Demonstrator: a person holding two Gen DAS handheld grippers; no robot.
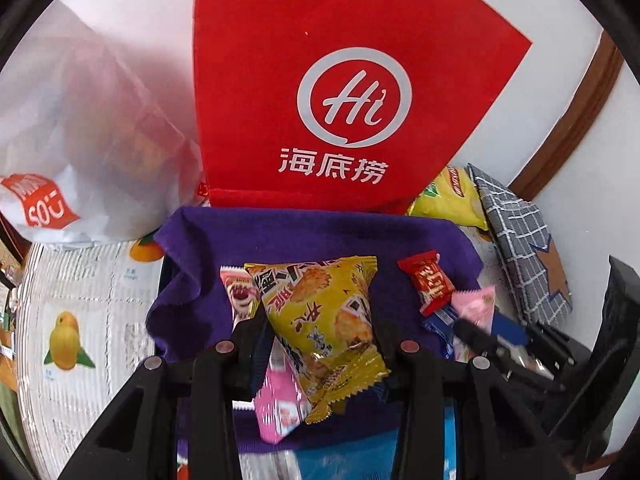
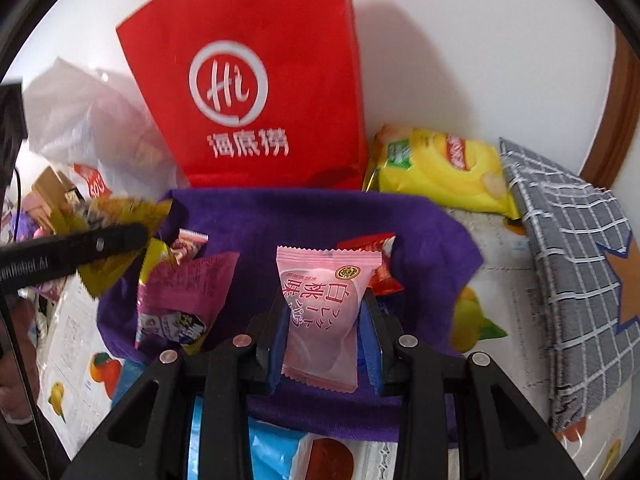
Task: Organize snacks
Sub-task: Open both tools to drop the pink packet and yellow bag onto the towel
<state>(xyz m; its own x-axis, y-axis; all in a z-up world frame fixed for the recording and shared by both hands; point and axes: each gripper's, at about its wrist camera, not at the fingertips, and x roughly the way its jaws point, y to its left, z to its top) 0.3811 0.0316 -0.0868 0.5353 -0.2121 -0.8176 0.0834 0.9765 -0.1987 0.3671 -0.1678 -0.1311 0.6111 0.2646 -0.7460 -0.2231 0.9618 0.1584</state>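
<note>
Okay, left wrist view: the left gripper [image 1: 316,344] is clenched on a yellow snack packet [image 1: 324,312] — glossy foil, crimped serrated ends, black and red print with fried-chip pictures, tilted with its lower end toward the camera. A pink wrapper [image 1: 280,404] sits pressed against it by the left finger; cannot tell whether it is gripped too. Below lies a purple cloth [image 1: 280,236] with rumpled edges, and on it a small red candy [image 1: 430,282] and a pink packet [image 1: 476,306], held by the right gripper [image 1: 476,334] entering from the right. Behind the cloth stands a red bag [image 1: 344,92] with a white "Hi" logo; a white plastic bag [image 1: 92,136] is to its left.

Right wrist view: the right gripper [image 2: 325,320] is clamped on the pink packet [image 2: 324,312], upright between blue-padded fingers — pale pink, matte, serrated top, red lettering and a round gold seal. It hangs over the purple cloth [image 2: 320,216]. A magenta packet [image 2: 184,296] lies on the cloth at left. The left gripper [image 2: 104,242] shows at left with the yellow snack packet [image 2: 120,212], blurred. A yellow chip bag [image 2: 440,168] sits beside the red bag [image 2: 248,80], touching a grey checked cloth [image 2: 576,264].
</note>
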